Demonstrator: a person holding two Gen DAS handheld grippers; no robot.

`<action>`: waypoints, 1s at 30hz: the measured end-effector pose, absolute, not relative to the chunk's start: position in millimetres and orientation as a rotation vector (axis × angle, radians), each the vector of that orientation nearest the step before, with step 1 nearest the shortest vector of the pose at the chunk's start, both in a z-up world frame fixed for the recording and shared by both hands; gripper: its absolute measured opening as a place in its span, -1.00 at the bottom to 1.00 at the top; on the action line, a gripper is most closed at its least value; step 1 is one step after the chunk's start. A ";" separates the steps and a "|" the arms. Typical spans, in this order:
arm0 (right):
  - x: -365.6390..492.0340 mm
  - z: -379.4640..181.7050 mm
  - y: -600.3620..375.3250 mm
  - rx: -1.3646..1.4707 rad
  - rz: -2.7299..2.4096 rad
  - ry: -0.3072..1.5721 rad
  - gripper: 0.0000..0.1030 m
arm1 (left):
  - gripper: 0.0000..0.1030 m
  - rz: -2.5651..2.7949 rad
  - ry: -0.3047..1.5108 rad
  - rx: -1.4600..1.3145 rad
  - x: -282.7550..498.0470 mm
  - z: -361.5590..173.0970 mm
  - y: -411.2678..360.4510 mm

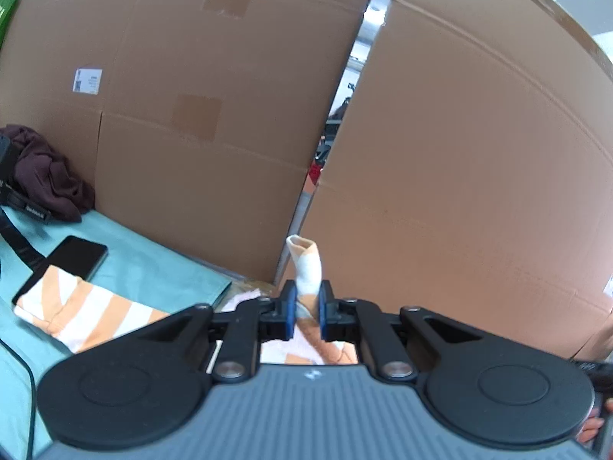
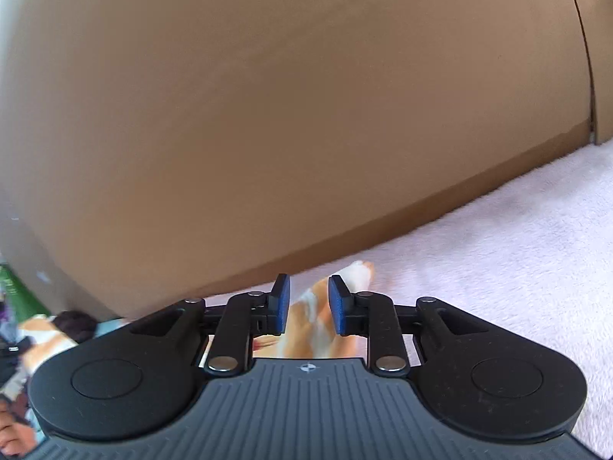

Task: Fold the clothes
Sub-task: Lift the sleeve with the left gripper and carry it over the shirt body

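Observation:
An orange-and-white striped garment [image 1: 306,268] is pinched between the blue pads of my left gripper [image 1: 306,308]; a twisted bit of it sticks up past the fingertips and the rest hangs below, out of sight. In the right wrist view, more of the same striped cloth [image 2: 310,318] fills the gap of my right gripper [image 2: 309,306] and pokes out past the tips over a pale pink fleecy surface [image 2: 498,253]. Both grippers are shut on the cloth. Another striped piece [image 1: 76,314] lies folded on a teal cloth [image 1: 153,268] to the left.
Tall cardboard boxes [image 1: 214,115] stand close ahead with a narrow gap between them, and a cardboard wall [image 2: 268,115] fills the right view. A black phone [image 1: 72,258] and a dark maroon garment heap [image 1: 46,176] lie on the teal cloth. A hand [image 2: 11,437] shows at the edge.

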State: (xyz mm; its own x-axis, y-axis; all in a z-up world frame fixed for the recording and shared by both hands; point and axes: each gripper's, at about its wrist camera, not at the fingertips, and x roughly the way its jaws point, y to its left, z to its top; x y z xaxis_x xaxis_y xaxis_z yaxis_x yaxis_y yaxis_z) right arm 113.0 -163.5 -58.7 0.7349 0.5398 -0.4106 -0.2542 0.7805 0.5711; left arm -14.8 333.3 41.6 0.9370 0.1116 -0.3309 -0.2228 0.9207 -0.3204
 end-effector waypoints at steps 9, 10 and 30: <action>130.4 -77.4 -146.1 0.506 0.474 0.744 -0.64 | -0.91 0.171 0.308 -0.355 -23.6 35.5 316.2; 139.7 -74.6 -143.6 0.487 0.459 0.735 -0.64 | -0.91 0.175 0.306 -0.335 -24.6 37.5 312.2; 41.7 -54.5 -195.3 0.528 0.613 0.739 -0.50 | -0.90 0.043 0.290 -0.154 -0.1 71.7 240.6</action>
State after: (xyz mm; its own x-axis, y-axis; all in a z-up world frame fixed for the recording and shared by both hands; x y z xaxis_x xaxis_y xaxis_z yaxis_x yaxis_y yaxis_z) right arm 41.7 -195.3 -54.5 0.5835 0.6736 -0.4537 -0.3206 0.7043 0.6334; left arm -0.1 240.6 71.7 0.9573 0.0203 -0.2883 -0.0645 0.9873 -0.1449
